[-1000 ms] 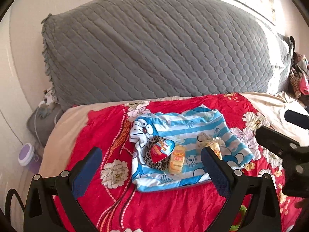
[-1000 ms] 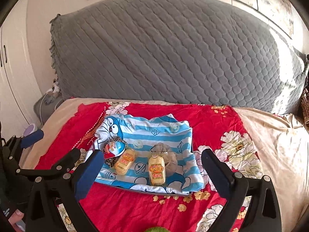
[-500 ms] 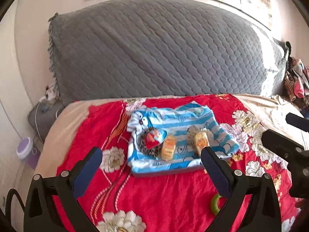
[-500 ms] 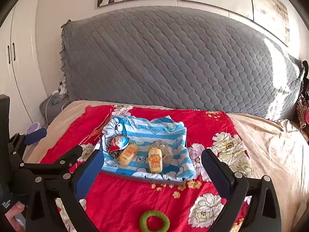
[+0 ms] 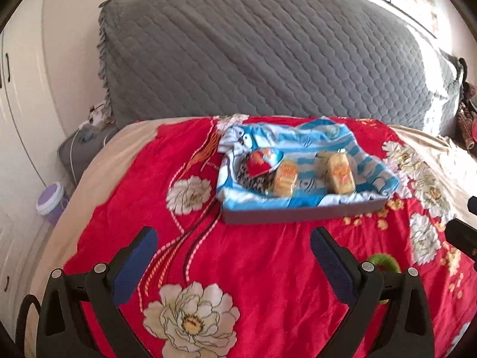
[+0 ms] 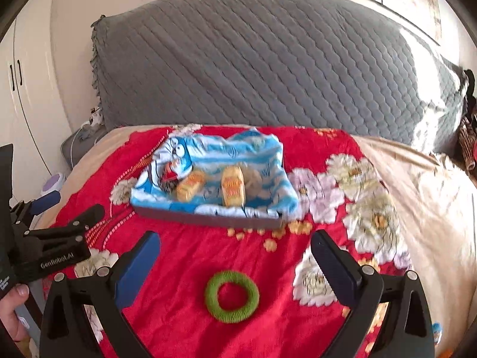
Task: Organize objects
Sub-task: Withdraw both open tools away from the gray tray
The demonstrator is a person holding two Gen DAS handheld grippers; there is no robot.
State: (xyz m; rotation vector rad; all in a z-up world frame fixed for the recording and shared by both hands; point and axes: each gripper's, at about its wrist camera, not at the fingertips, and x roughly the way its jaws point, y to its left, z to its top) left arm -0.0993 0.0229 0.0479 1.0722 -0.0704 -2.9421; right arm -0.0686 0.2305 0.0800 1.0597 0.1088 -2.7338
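Note:
A grey tray lined with a blue striped cartoon cloth sits on the red floral bedspread. In it lie a red and blue packet on a leopard-print item and two yellow packets; these also show in the right wrist view. A green knitted ring lies on the spread in front of the tray, between the open fingers of my right gripper. My left gripper is open and empty, short of the tray.
A large grey quilted headboard cushion stands behind the bed. A white wardrobe is at the left, with a purple-lidded tub and a grey box with cables on the floor. Beige sheet lies to the right.
Both grippers have drawn back from the tray, which now looks farther off. The green ring has come into full view between the right gripper's fingers.

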